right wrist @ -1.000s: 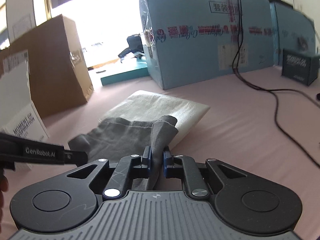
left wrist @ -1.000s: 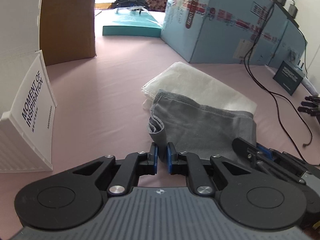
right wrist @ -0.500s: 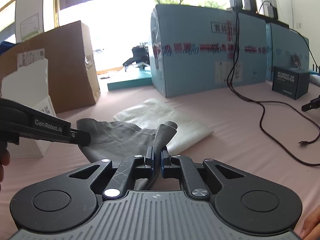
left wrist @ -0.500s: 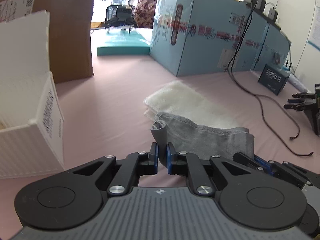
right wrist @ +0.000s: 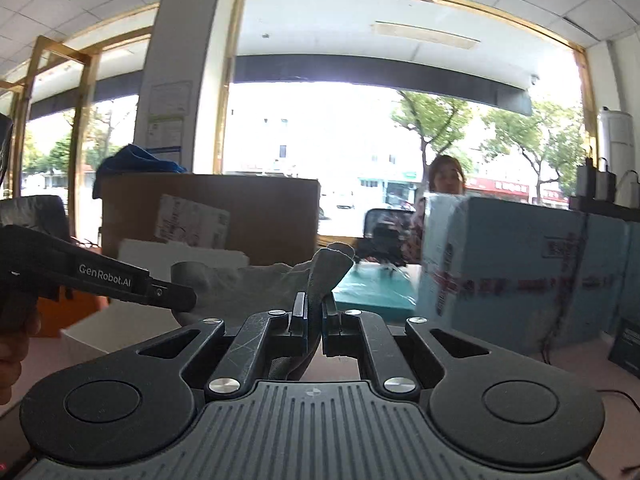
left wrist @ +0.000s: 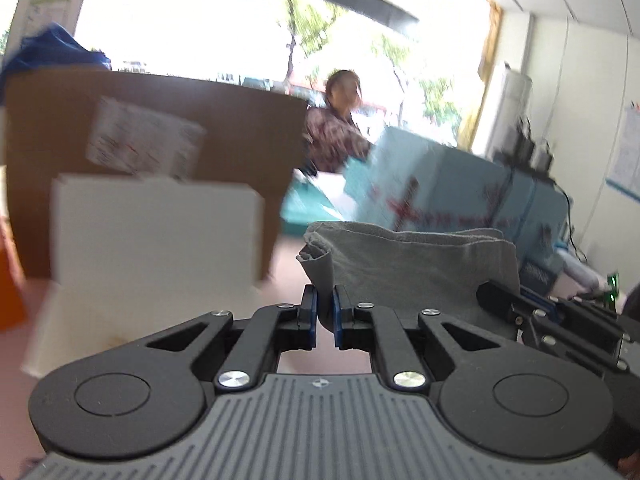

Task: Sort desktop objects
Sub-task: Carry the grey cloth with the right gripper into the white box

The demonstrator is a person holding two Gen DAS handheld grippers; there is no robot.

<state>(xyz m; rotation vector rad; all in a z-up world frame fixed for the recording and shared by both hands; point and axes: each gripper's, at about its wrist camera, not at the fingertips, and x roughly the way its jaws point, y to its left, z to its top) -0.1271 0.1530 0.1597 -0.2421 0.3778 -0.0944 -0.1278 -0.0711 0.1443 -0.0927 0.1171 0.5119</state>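
A grey cloth (left wrist: 412,264) hangs in the air, stretched between both grippers. My left gripper (left wrist: 325,306) is shut on its left corner. My right gripper (right wrist: 314,314) is shut on the other corner of the grey cloth (right wrist: 248,280), which sticks up between its fingers. In the right wrist view the left gripper (right wrist: 176,298) reaches in from the left, gripping the far corner. In the left wrist view the right gripper (left wrist: 496,296) shows at the right edge of the cloth. An open white box (left wrist: 152,236) stands just left of the cloth. The white towel is out of sight.
A brown cardboard box (left wrist: 240,136) rises behind the white box (right wrist: 180,256). Light blue cartons (right wrist: 520,264) stand at the right, with a teal flat box (right wrist: 372,288) between. A person (right wrist: 444,178) sits beyond. A small dark box (right wrist: 626,346) and cable lie at the far right.
Both grippers have risen off the table with the grey cloth and tilted upward, moving left toward the white box. The white towel has dropped out of view.
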